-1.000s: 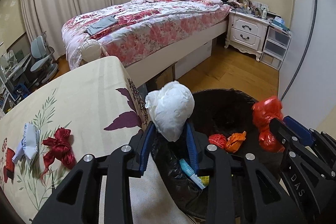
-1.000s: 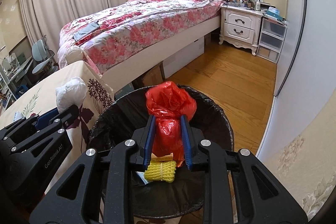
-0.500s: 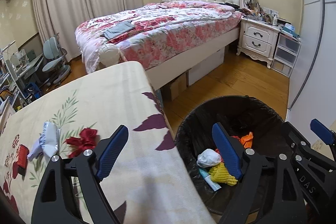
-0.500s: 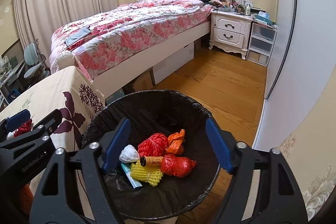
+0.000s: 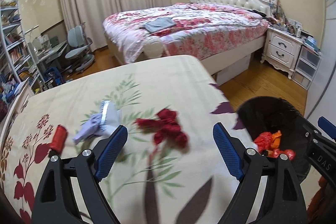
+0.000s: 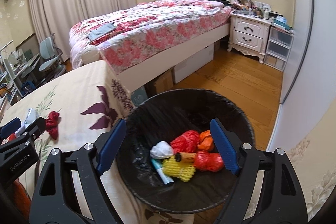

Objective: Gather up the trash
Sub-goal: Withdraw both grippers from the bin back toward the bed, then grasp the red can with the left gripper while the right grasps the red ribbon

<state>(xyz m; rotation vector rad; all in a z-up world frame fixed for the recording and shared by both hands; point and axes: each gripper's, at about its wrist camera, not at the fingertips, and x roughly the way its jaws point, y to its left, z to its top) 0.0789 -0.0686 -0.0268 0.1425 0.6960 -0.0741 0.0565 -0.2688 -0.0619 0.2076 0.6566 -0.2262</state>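
My left gripper [image 5: 170, 152] is open and empty above the cream floral tablecloth [image 5: 147, 85]. Just ahead of it lie a crumpled dark red wrapper [image 5: 168, 129], a white-lilac wrapper [image 5: 100, 121] and a small red roll [image 5: 59, 138]. My right gripper [image 6: 168, 148] is open and empty over the black-lined trash bin [image 6: 189, 102]. Inside the bin lie red bags [image 6: 187, 141], an orange piece [image 6: 205, 140], a white wad [image 6: 161, 148], yellow foam net [image 6: 178, 168], a tube [image 6: 161, 171] and a brown cylinder [image 6: 187, 157]. The bin also shows in the left wrist view [image 5: 273, 110].
A bed with a pink floral cover [image 6: 147, 26] stands behind the table. A white nightstand [image 6: 248, 35] and plastic drawers [image 6: 279, 45] stand at the back right on the wood floor [image 6: 241, 81]. A desk chair [image 5: 78, 49] and shelves [image 5: 12, 51] stand far left.
Both grippers opened and dropped their loads, the white wad and the red bag, into the bin. The left gripper then swung left over the table toward the wrappers.
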